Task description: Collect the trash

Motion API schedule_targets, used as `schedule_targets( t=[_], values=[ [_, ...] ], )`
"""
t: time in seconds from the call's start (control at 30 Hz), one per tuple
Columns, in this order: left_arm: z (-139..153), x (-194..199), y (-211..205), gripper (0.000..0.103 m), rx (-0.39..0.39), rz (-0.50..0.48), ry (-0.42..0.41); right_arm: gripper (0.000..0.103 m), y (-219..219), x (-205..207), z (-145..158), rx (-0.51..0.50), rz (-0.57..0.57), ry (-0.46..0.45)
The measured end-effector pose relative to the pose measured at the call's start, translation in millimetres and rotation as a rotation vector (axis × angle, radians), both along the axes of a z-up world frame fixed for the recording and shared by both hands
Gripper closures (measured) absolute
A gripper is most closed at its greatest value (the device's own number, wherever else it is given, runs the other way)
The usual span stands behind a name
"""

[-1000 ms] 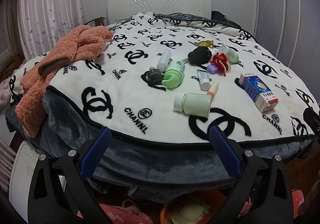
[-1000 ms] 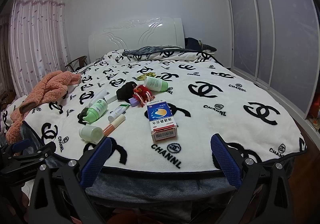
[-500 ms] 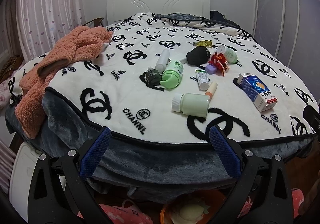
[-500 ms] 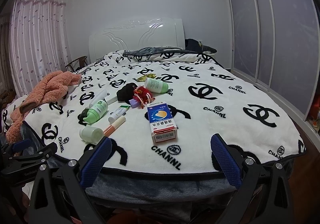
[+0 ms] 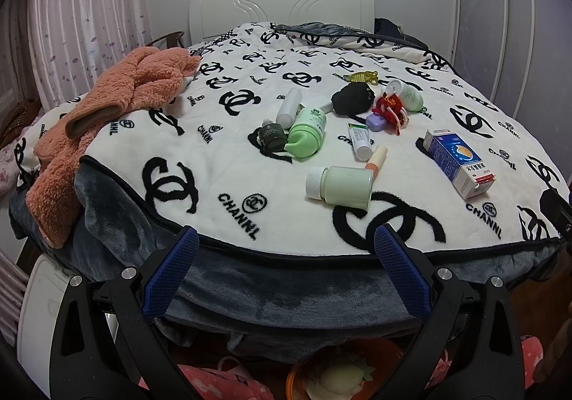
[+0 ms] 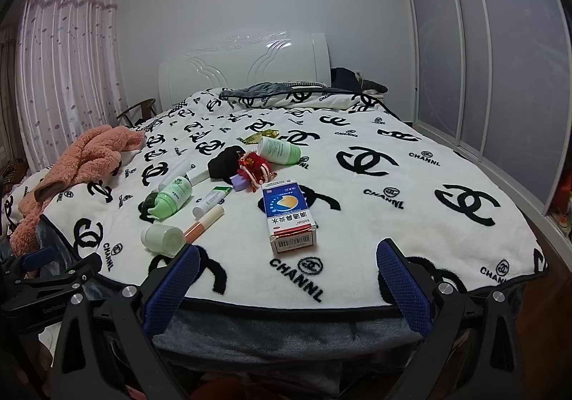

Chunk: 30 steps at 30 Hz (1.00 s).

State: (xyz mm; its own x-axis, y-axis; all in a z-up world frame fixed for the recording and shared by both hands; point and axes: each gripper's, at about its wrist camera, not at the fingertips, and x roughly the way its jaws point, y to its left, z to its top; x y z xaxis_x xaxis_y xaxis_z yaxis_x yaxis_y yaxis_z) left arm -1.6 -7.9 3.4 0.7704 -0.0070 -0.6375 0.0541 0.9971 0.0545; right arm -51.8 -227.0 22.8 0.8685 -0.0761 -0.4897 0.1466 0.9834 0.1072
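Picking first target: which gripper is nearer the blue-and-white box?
Right. The blue-and-white box lies just beyond the open right gripper, between its fingers' line. From the left gripper, also open, it sits far off to the right.

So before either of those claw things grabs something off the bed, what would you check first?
1. Left gripper open, nothing held: ok.
2. Right gripper open, nothing held: ok.
3. Nearest item reachable: ok. The pale green bottle lies on its side near the bed's front edge, ahead of the left fingers.
4. Blue box free to lift: ok, nothing lies on it.
5. Which items count as trash: cannot tell. The red trinket and the pink robe may not be.
6. Somewhere to drop trash: cannot tell. An orange bowl shows below the bed edge, purpose unclear.
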Motion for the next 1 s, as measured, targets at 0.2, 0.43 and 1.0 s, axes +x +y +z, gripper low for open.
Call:
schedule_targets(
  t=[0.2, 0.43, 1.0],
  values=[
    [-0.3, 0.5, -2.7, 0.007, 0.000, 0.001, 0.002, 0.005, -0.9, -0.3, 0.1, 0.001, 0.000, 0.001],
    [-0.5, 0.6, -2.4, 0.007, 0.001, -0.001, 0.001, 0.005, -1.0, -0.7, -0.1, -0.001, 0.000, 0.002],
    [-0.5, 0.8, -2.4, 0.007, 0.000, -0.001, 0.003, 0.005, 0.4, -1.9, -0.6, 0.001, 0.001, 0.001]
  ],
)
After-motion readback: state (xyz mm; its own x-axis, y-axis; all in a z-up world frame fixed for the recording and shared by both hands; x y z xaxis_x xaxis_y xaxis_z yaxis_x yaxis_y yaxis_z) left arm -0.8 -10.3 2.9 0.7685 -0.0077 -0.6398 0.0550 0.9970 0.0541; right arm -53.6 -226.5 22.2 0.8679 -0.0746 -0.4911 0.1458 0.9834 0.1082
